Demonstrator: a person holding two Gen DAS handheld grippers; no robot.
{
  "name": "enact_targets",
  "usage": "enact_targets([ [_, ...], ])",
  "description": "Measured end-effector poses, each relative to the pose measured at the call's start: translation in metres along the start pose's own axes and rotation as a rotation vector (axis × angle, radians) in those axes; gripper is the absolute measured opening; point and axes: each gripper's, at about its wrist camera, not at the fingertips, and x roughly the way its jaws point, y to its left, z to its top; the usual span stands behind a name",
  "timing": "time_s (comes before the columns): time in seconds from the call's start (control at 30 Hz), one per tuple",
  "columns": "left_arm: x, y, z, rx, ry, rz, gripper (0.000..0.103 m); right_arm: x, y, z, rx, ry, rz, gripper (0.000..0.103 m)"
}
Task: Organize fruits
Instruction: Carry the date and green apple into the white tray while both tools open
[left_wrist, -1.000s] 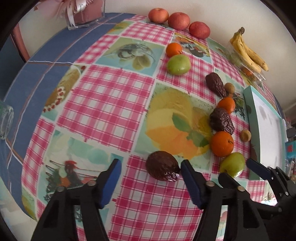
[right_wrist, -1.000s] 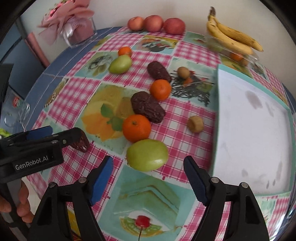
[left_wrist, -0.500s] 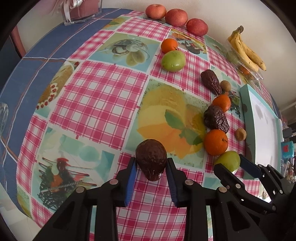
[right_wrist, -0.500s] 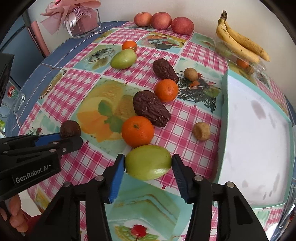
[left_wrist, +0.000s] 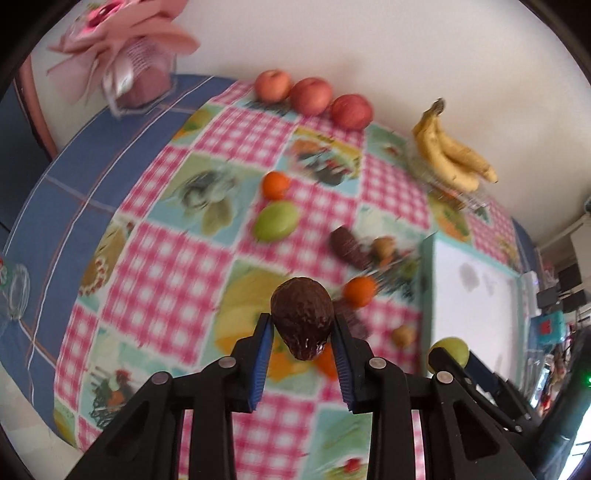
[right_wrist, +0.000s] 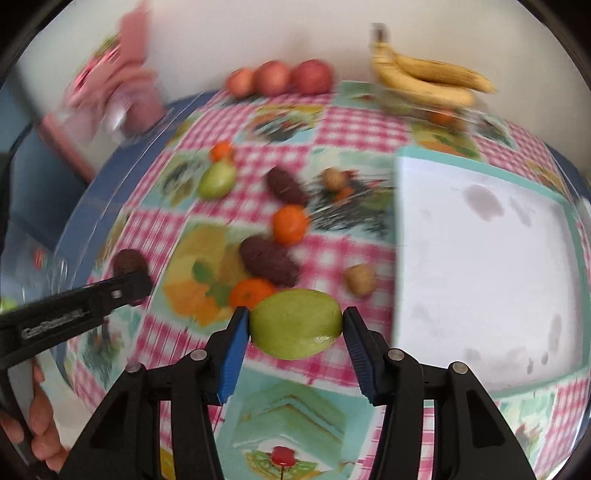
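both wrist views steeply downward, shared tablecloth (left_wrist: 155, 266)

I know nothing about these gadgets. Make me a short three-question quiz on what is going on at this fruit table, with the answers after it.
1. True or false: the left hand-held gripper is shut on a dark brown fruit.
2. What does the right hand-held gripper hold: A) a banana, B) a green fruit, C) an orange?
3. How many red apples sit in the row by the wall?

Key: 1 true. 2 B: the pads press it on both sides; the bananas lie far back on a clear container. 3 three.
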Motion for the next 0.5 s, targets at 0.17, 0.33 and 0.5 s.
enact_targets([
  [0.17,0.015,-0.044,0.010,0.029,0.009,-0.040,0.034,-0.011,-0.046,0.016,0.156,-0.031,-0.064,0.053],
  [0.33,0.043,-0.095,0.010,0.088,0.052,-0.071,0.034,-0.013,-0.102,0.027,0.266,-0.049,-0.198,0.053],
  [0.5,0.077,-0.144,0.008,0.168,0.084,-0.087,0.034,-0.010,-0.157,0.030,0.376,-0.046,-0.254,0.053],
])
